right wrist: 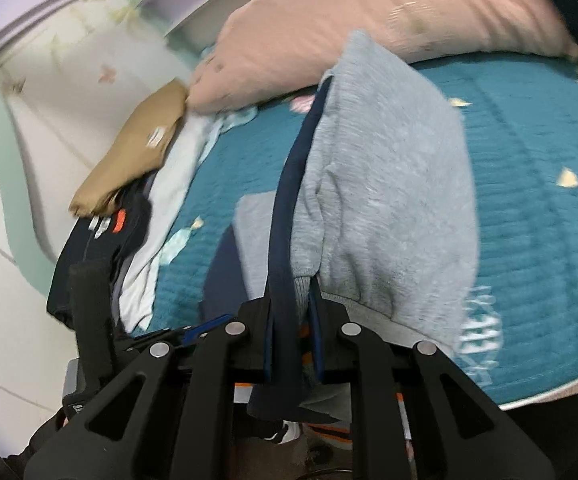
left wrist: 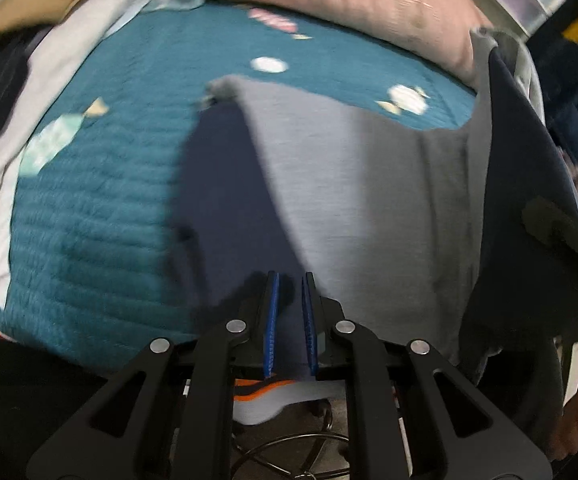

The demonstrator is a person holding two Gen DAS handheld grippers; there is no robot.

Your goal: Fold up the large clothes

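Over the teal bed cover (left wrist: 101,200), both claws are gripping a grey and navy garment (left wrist: 369,184).
Left claw (left wrist: 289,280) is pinching the garment's near edge at the foot of the bed, its blue pads (left wrist: 271,320) nearly closed on cloth; right claw (right wrist: 291,300) is clamping a navy-trimmed grey fold and holding it raised above the cover; a pink pillow (right wrist: 329,28) is lying beyond, with a stack of folded clothes (right wrist: 129,168) sitting beside it.
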